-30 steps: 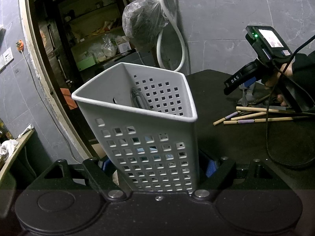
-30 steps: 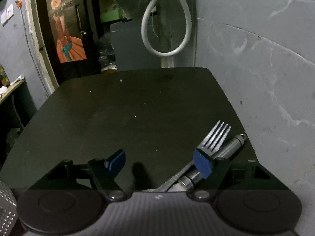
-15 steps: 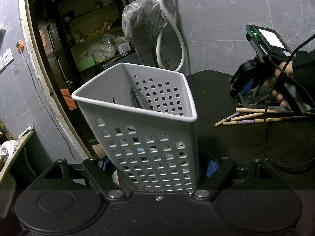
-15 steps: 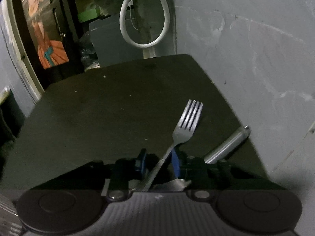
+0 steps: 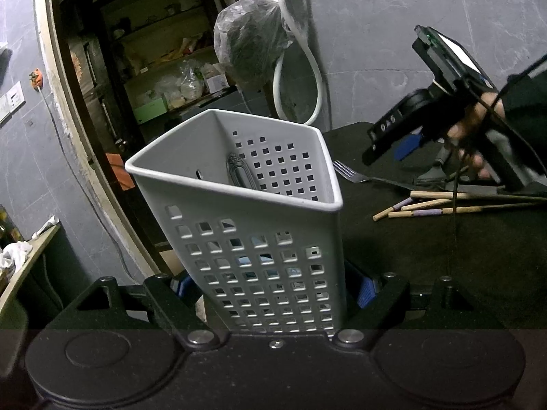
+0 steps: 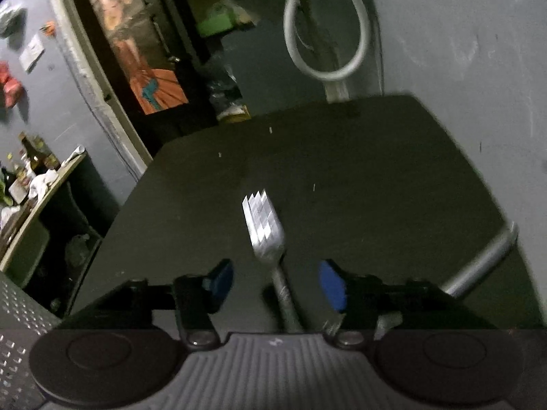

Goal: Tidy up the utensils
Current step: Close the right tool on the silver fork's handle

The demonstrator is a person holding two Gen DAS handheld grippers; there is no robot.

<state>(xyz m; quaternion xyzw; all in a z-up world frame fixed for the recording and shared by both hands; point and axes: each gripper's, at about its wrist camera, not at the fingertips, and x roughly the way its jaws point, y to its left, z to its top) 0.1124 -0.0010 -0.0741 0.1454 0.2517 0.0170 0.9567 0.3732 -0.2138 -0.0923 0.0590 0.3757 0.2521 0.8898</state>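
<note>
My left gripper (image 5: 273,287) is shut on a white perforated utensil basket (image 5: 259,239) and holds it tilted above the black table's edge. One grey utensil handle (image 5: 241,174) leans inside it. A silver fork (image 6: 265,229) lies between the blue pads of my right gripper (image 6: 277,282), tines pointing away. Those jaws are opening, and neither pad touches the fork. In the left wrist view the fork (image 5: 355,176) points its tines at the basket, with the right gripper (image 5: 403,143) and a hand above its handle.
Several wooden chopsticks (image 5: 444,205) with purple bands lie on the black table (image 6: 342,157) to the right of the basket. A thick metal handle (image 6: 485,259) lies by the grey wall at the right. A white hose and a bag hang behind; a doorway opens at the left.
The right gripper closed on the fork, swung it from the right side to the middle, and now its jaws stand apart again. The left gripper and the basket have not moved.
</note>
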